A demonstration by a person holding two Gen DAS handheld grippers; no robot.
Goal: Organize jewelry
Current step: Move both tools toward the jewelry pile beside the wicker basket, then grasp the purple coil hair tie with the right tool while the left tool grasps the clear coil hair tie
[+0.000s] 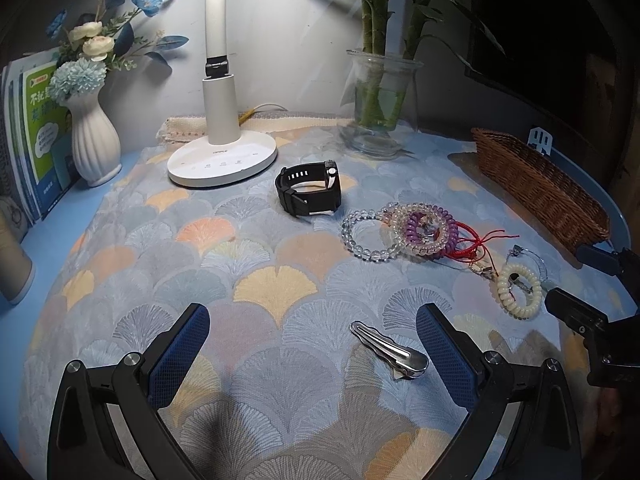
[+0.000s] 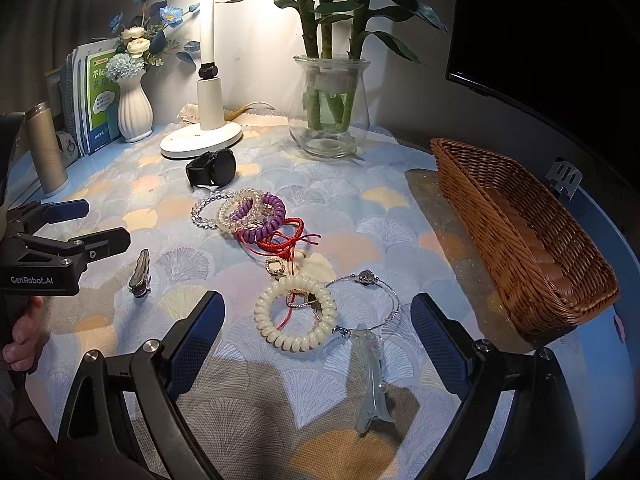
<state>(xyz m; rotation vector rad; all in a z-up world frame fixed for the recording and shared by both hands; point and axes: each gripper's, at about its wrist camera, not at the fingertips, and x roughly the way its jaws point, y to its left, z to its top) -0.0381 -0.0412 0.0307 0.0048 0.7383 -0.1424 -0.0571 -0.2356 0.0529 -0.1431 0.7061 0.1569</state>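
Left gripper point(image 1: 313, 336) spread wide over a silver hair clip point(image 1: 390, 351), not touching it. Right gripper point(image 2: 318, 330) equally wide (nothing held) over a cream coil bracelet point(image 2: 295, 313) and pale green clip point(image 2: 372, 392). Beyond: beaded and purple bracelets point(image 2: 248, 212), black watch point(image 1: 310, 189). Wicker basket point(image 2: 520, 232) at right.

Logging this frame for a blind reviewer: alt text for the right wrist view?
The open right gripper hovers over a patterned cloth, framing a cream coil bracelet, a thin silver bangle and a pale hair clip. Beyond lie more bracelets and a black watch; a wicker basket sits right, the left gripper at left.
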